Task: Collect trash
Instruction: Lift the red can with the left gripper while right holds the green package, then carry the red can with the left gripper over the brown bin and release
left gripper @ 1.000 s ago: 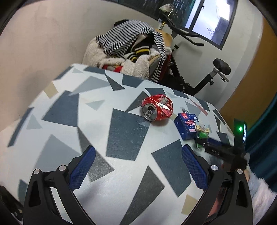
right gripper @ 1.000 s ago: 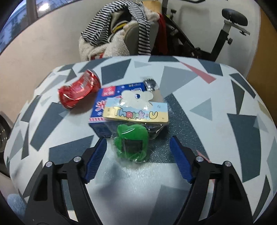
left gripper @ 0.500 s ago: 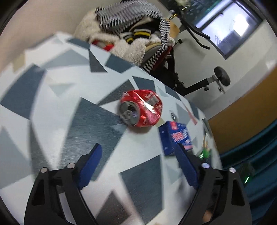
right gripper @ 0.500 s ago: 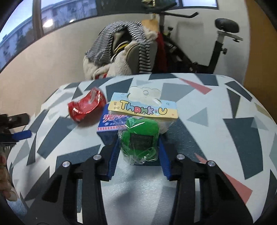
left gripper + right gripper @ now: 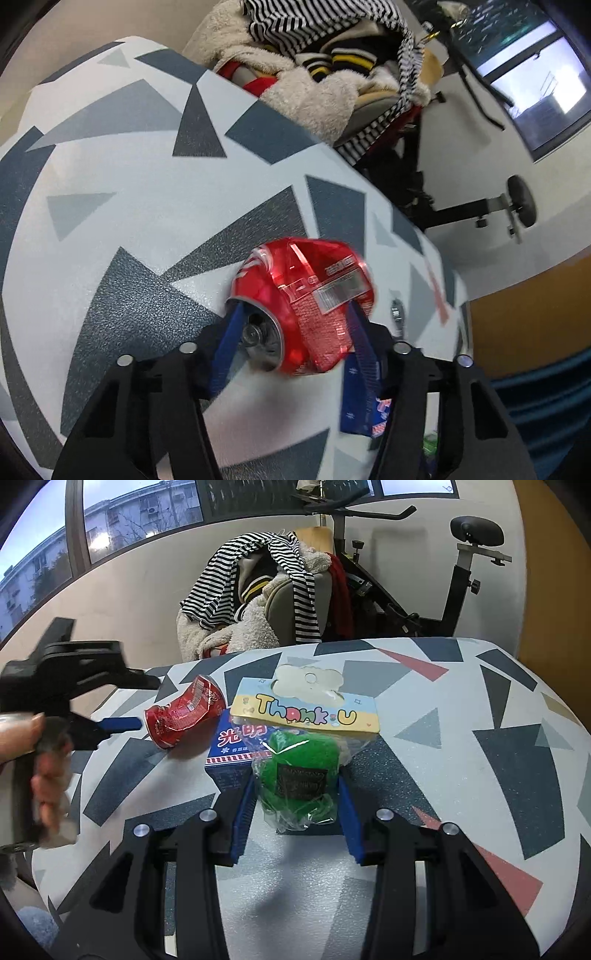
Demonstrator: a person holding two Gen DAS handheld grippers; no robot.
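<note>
Since a second ago both grippers have been closing in: the left gripper (image 5: 295,332), then wide open and well short, is now pinching the crushed red soda can (image 5: 306,306) by its near end on the patterned table (image 5: 147,206), angled in from the left, ready for lifting away. Just right of it, the blue carton (image 5: 236,753) is lying untouched. Farther right, the right gripper (image 5: 295,805) is squeezing the green bagged trinket (image 5: 299,771), pointing straight ahead.

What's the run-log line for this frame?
left gripper: shut on can | right gripper: shut on bag | carton: on table
</note>
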